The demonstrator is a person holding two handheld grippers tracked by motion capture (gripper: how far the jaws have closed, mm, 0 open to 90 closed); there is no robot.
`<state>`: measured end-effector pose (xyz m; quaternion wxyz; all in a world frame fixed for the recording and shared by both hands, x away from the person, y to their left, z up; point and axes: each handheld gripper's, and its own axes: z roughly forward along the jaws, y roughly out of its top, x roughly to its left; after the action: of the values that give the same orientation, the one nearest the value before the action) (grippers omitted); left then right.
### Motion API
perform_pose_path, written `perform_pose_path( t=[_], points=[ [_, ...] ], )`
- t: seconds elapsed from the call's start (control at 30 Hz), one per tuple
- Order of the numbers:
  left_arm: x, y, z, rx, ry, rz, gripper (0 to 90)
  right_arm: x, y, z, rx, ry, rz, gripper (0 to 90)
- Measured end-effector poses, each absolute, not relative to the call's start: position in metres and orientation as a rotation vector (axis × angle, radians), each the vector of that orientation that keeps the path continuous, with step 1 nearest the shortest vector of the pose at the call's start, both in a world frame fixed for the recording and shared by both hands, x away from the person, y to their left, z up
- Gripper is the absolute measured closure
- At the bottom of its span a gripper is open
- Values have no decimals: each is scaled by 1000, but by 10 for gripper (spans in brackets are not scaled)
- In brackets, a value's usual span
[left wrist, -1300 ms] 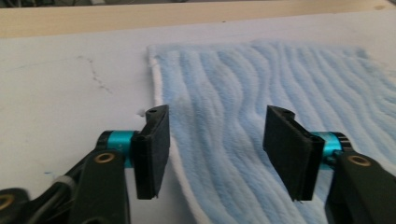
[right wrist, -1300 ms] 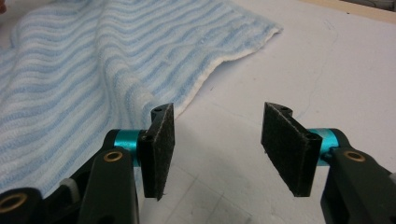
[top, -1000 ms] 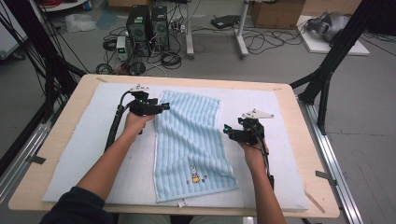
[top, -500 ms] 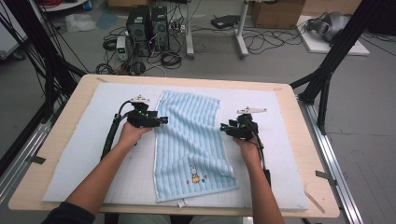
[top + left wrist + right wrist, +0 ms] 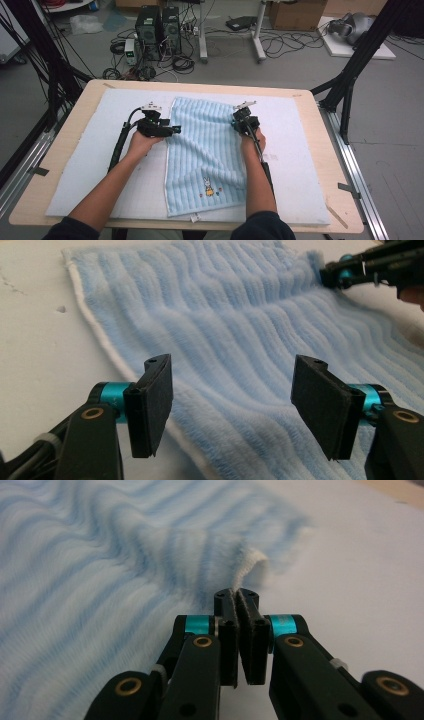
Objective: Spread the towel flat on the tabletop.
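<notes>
I see the light blue towel (image 5: 205, 155) lying flat on the white mat (image 5: 300, 165), in the middle of the table (image 5: 330, 150), with its small embroidered rabbit (image 5: 208, 187) near the end close to me. The main change is on my right side. One second ago the right gripper (image 5: 239, 121) was standing on the mat beside the towel with its jaws apart; since then it has come across to the towel's right edge, and its jaws have just been closing. In the right gripper view they are now pressed together on the white hem of the towel (image 5: 250, 570), which rises between the pads in a small fold. So I judge that the right side has its grip.

The left gripper (image 5: 172, 131) has hardly moved. It sits at the towel's left edge, and in the left gripper view its jaws stand spread, one over the mat just outside the hem and one over the blue pile (image 5: 240, 325), pinching nothing.

For the work, which looks like a fold or a lift of the towel, I think the left edge must be pinched next before both hands can raise it together.
</notes>
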<state>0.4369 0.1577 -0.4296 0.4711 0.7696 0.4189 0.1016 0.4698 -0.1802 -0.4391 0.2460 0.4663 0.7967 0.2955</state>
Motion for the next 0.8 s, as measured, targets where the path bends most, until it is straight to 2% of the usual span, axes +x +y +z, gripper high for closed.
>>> perform_pose_path(
  t=[0.1,0.2,0.33,0.43,0.53,0.57,0.63,0.7,0.77,0.8],
  points=[
    [435,160,-433,1863,1039,251,350,473,-190,-434,1328,2056,832,850],
    [433,159,-441,1877,1046,223,348,470,-197,-431,1362,2066,911,709],
    [426,150,-448,1945,1018,192,344,452,-207,-422,1338,2039,1060,583],
    [421,139,-448,2000,979,239,335,433,-216,-415,1333,2049,1138,489],
    [418,133,-448,2053,941,332,435,415,-223,-413,1321,2099,1154,433],
    [417,132,-448,2076,923,383,512,410,-223,-414,1323,2110,1153,431],
    [418,134,-448,2065,907,343,749,402,-221,-421,1317,2154,1124,436],
    [420,135,-449,2054,907,345,819,402,-216,-433,1309,2202,1083,477],
    [424,138,-450,2021,935,318,832,407,-209,-446,1319,2266,1028,533],
    [426,140,-451,2002,957,308,834,407,-207,-447,1287,2250,1017,630]
  ],
)
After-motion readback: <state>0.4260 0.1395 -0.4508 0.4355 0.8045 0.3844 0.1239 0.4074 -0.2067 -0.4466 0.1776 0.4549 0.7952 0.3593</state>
